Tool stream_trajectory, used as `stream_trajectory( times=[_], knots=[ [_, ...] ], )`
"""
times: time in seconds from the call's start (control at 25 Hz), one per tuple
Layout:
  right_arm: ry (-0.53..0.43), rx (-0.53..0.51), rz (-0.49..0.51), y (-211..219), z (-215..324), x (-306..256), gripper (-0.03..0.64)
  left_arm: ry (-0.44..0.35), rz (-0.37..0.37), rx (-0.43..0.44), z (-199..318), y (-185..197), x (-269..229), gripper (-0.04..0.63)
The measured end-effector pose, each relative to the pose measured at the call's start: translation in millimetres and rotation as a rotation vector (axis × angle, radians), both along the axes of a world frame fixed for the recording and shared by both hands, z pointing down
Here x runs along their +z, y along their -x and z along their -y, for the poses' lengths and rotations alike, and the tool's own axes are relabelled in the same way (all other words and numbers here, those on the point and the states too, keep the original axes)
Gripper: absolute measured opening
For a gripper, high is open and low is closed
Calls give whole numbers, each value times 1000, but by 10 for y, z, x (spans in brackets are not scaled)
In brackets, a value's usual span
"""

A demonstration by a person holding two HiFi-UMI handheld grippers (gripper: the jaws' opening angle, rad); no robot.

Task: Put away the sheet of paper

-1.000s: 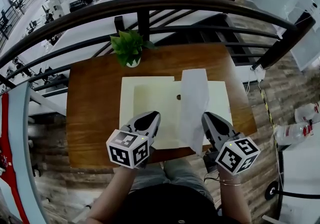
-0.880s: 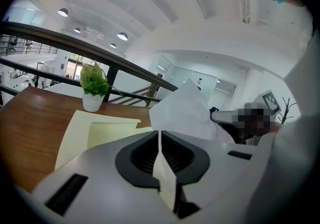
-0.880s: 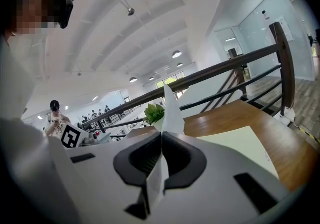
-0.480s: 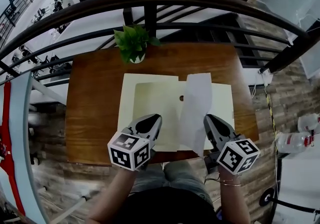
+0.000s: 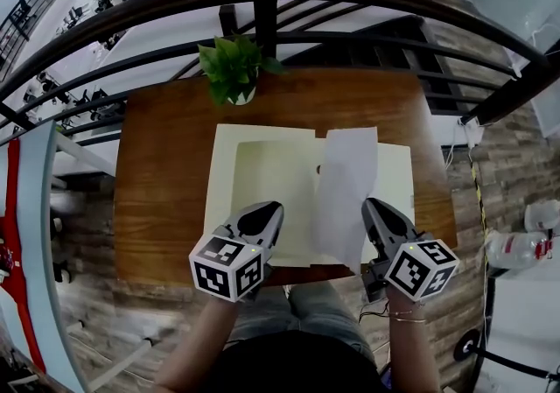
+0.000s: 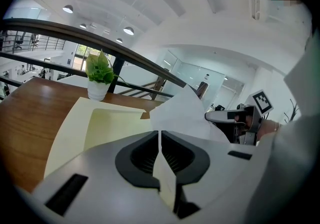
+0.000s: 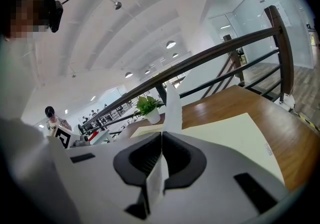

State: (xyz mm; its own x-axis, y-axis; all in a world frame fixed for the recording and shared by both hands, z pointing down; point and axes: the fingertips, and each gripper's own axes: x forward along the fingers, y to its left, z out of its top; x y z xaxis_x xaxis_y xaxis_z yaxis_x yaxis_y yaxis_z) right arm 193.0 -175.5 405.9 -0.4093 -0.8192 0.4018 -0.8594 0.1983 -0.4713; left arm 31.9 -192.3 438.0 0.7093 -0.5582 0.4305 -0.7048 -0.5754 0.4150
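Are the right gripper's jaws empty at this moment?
No, the right gripper is shut on the sheet of paper, whose white edge rises upright from between its closed jaws.

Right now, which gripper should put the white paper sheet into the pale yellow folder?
Right: the right gripper grips the white paper sheet; the left gripper clamps the pale yellow folder.

Left gripper (image 5: 265, 209): jaws closed on the cream folder (image 5: 262, 172) edge. Right gripper (image 5: 373, 206): jaws closed on the sheet of paper (image 5: 346, 181). Forearms extend forward, grippers side by side.
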Motion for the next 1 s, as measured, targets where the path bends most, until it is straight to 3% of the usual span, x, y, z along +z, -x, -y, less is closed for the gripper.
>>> stream_trajectory(
  times=[1.0],
  knots=[
    [188, -67, -95, -207, 85, 818, 29, 54, 3, -46, -50, 83, 159, 28]
  ],
)
